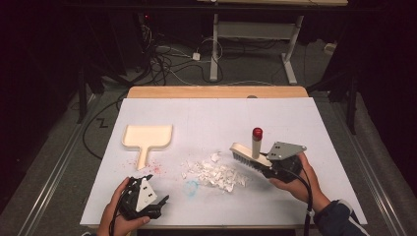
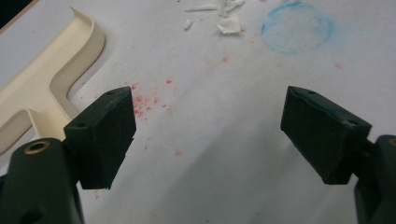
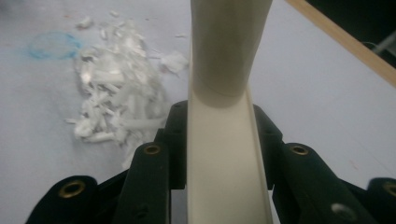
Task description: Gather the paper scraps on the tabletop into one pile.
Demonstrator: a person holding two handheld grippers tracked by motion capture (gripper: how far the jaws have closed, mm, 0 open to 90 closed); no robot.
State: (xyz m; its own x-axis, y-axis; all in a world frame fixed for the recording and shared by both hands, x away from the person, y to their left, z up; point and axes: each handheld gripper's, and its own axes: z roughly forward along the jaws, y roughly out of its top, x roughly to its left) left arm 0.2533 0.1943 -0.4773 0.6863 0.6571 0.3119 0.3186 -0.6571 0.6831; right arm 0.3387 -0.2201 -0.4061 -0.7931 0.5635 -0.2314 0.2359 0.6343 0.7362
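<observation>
A cream hand brush [image 1: 248, 155] with dark bristles and a red-capped handle is held by my right gripper [image 1: 275, 164], shut on the brush body [image 3: 224, 154]. Its bristles rest at the right edge of a pile of white paper scraps [image 1: 215, 173] [image 3: 114, 100]. A cream dustpan [image 1: 146, 138] lies flat at the left, its handle toward me; its edge [image 2: 51, 88] lies left of my jaws in the left gripper view. My left gripper [image 1: 158, 205] [image 2: 210, 135] stands open near the front edge, nothing between its jaws.
White sheet [image 1: 295, 128] covers the table, with a wooden edge [image 1: 216, 92] at the back. A faint blue ring [image 1: 192, 187] [image 2: 296, 28] and red specks [image 2: 149, 100] mark the sheet. Cables and a desk frame [image 1: 255, 39] lie on the floor beyond.
</observation>
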